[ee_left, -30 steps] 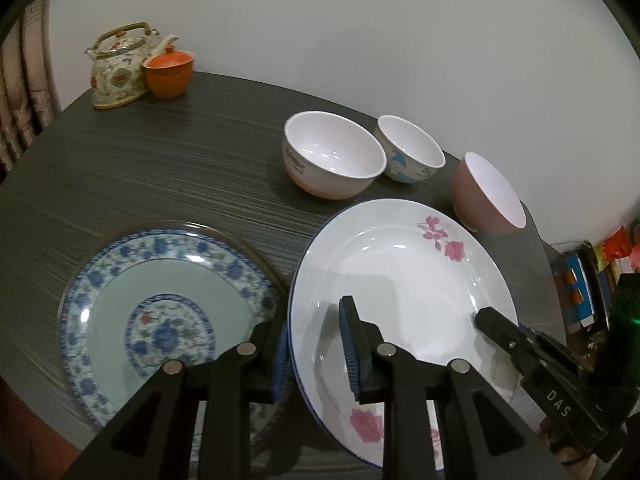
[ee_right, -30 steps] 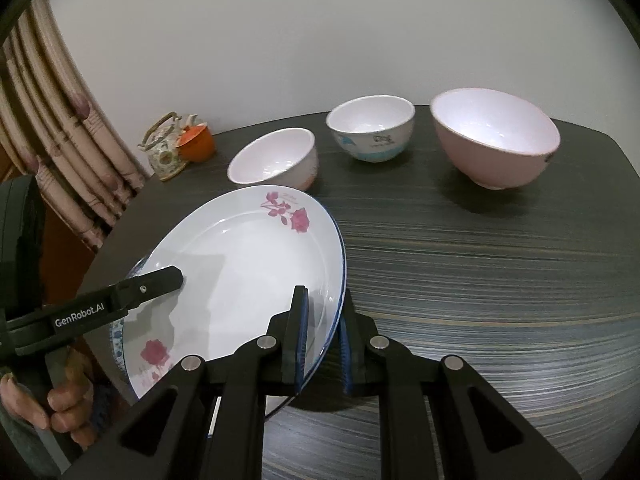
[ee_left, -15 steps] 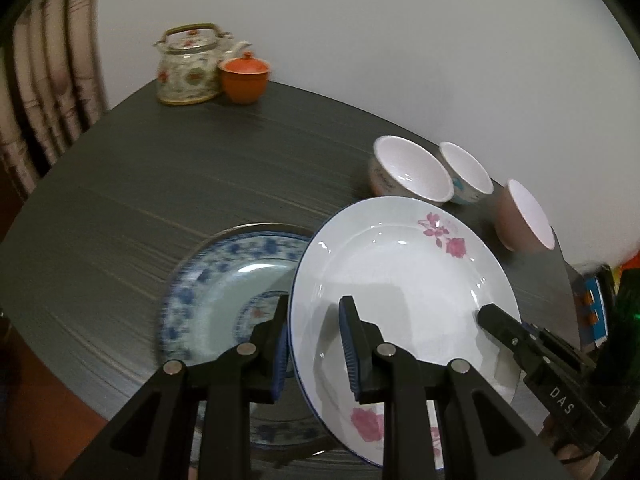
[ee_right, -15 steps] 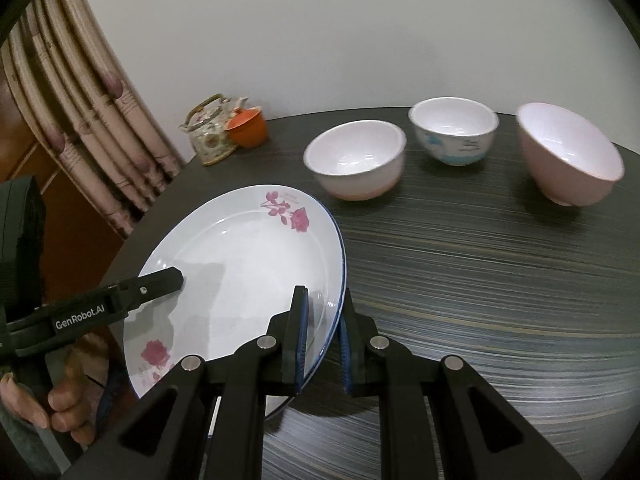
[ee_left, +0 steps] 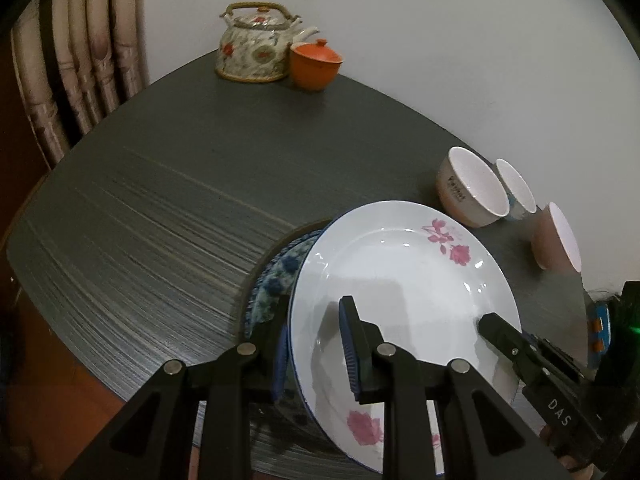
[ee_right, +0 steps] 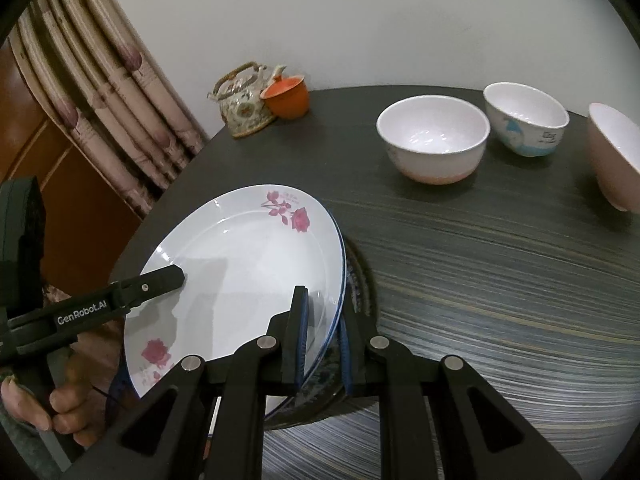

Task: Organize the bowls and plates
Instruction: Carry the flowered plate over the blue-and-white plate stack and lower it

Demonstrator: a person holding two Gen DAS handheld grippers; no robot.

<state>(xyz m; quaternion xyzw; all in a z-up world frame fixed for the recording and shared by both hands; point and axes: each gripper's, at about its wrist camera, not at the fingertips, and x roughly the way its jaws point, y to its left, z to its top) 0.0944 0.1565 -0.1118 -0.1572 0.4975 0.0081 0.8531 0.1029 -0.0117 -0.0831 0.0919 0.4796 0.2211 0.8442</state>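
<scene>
**Left wrist view: rose plate held over the blue one, ready to stack**

I have the white plate [ee_left: 400,280] between both sets of fingers. My left gripper [ee_left: 314,308] is clamped on its left rim, one pad under and one on the inner face. My right gripper [ee_right: 322,304] pinches the opposite rim the same way. I grip both sides because a wide, shallow plate would likely swing or slip from a single pinch.

The plate sits tilted, right above the blue plate [ee_left: 280,276], which lies flat on the bench [ee_left: 180,200] by its near edge. Only a crescent of blue pattern shows past the white rim. I cannot tell whether the two plates are touching yet.

I judge this the stacking step: centre, lower level, then open both grips so the rims nest instead of clacking.

Three bowls [ee_right: 434,136] stand upright in a row toward the far right edge, apart from the plates and not yet nested. A teapot [ee_left: 256,48] stands at the far edge.
</scene>
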